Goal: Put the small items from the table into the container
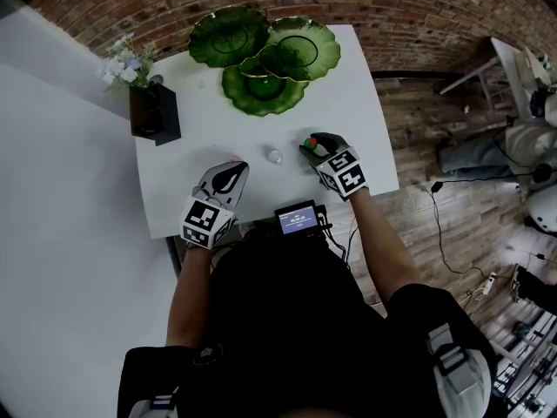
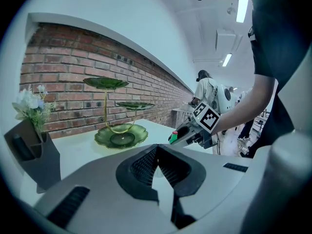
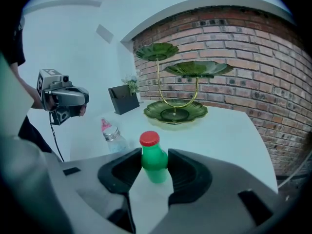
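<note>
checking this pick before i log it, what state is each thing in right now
left gripper: shut, empty
right gripper: shut on green bottle
green bottle: upright on table, red cap on
clear bottle: upright, capped, not held
green tiered stand: all plates empty

A black holder [image 1: 155,111] with white flowers [image 1: 124,62] is seen well ahead of the left claw [image 1: 233,165] and off to its left, and a brick wall [image 1: 418,7] is seen far beyond both claws. A small lit screen [image 1: 297,218] is set just behind the right claw [image 1: 312,144], between the two claws' marker cubes. Black cables [image 1: 435,186] are strewn over the wooden floor [image 1: 418,120] out to that claw's right.
</note>
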### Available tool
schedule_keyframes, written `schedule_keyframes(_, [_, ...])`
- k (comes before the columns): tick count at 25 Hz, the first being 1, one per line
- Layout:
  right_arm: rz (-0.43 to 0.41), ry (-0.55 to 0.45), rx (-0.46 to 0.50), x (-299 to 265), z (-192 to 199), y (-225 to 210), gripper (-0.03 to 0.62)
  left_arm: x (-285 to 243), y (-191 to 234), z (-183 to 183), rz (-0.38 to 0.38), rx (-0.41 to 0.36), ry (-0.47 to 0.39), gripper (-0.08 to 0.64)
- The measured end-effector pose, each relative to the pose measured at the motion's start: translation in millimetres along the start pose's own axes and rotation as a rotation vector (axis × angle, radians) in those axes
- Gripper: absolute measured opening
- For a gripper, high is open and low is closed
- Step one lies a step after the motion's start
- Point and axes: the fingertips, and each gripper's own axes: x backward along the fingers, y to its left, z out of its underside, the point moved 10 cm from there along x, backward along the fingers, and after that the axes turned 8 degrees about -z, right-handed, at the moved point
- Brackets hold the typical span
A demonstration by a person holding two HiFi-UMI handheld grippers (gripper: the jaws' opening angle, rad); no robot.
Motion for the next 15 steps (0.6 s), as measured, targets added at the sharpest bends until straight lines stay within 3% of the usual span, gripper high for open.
schedule_keyframes(9, [-0.022, -0.079, -0.012, 19.5, -29.2, 8.9, 0.178, -4.0, 3.1, -2.9, 0.011, -0.011, -0.026, 0.009])
schedule_keyframes(15, [-0.019, -0.076, 0.015, 27.1, -36.6, 21.8, 0.178, -7.5, 2.0, -10.0, 0.031, -0.018, -0.056, 0.009])
